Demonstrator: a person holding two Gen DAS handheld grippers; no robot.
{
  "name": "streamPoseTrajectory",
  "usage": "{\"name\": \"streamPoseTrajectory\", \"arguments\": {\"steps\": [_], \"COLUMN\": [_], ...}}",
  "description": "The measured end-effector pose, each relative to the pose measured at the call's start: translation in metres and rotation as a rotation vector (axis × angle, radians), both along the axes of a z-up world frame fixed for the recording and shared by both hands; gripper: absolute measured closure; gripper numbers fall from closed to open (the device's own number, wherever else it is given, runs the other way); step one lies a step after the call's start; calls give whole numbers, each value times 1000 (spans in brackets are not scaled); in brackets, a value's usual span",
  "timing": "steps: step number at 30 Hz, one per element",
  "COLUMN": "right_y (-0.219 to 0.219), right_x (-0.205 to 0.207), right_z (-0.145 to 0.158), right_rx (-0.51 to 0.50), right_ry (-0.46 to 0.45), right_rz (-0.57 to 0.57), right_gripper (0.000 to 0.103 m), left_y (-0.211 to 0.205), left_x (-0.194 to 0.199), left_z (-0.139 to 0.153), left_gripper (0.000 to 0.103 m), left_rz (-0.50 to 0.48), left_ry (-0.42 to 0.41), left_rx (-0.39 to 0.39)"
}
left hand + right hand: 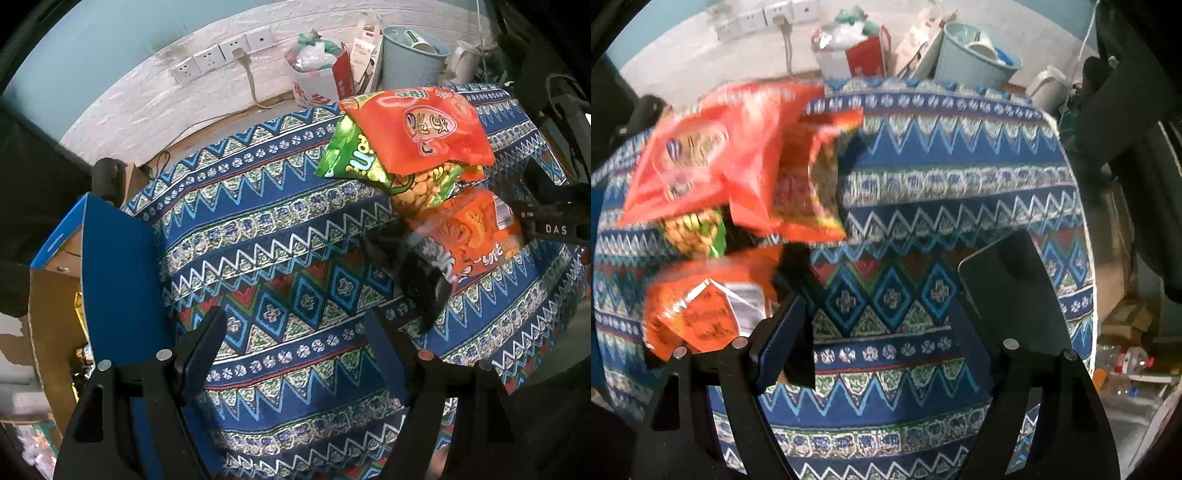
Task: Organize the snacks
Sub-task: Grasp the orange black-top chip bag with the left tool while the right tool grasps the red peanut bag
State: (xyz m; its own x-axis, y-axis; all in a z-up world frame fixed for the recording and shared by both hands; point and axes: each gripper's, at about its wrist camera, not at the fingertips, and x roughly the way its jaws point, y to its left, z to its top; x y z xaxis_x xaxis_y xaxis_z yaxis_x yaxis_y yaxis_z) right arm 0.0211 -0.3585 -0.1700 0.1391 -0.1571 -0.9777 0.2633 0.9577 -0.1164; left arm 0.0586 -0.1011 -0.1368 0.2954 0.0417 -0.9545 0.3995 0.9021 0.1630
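Several snack bags lie piled on a table with a blue patterned cloth (280, 236). A red-orange bag (417, 125) lies on top of a green bag (351, 158), with an orange bag (476, 236) nearer the front. In the right wrist view the red-orange bag (701, 155) and the orange bag (701, 310) appear blurred at the left. My left gripper (295, 339) is open and empty above the cloth, left of the pile. My right gripper (879, 314) is open and empty, its left finger beside the orange bag. It shows in the left wrist view (554, 218) at the right edge.
An open cardboard box with blue flaps (114, 273) stands at the table's left edge. Behind the table are a white wall with sockets (221, 55), a white bag of items (317, 66) and a pale blue bucket (410, 55). Clutter lies on the floor at the right (1126, 362).
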Motion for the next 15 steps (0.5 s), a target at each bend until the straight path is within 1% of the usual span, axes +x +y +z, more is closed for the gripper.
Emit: {"name": "streamPoseTrajectory", "arguments": {"steps": [5,7,11,15], "right_y": [25,43,79,116], "right_x": [-9,-15,-20,-20], "right_z": [-1,-3,-9,-14], "right_rx": [35,62,127,157], "right_ry": [26,44,69,82], "right_rz": [46,78,138,218], "right_gripper": [24,24,24,24], "left_y": [15,23,40,56], "left_x": [-2,-2,-3,-5], "left_z": [2,2,3,4], "left_gripper": [25,25,25,25], "left_rz": [27,49,95,136], "left_ry": [-5,-1,14,28], "left_rx": [13,16,-3,-30]}}
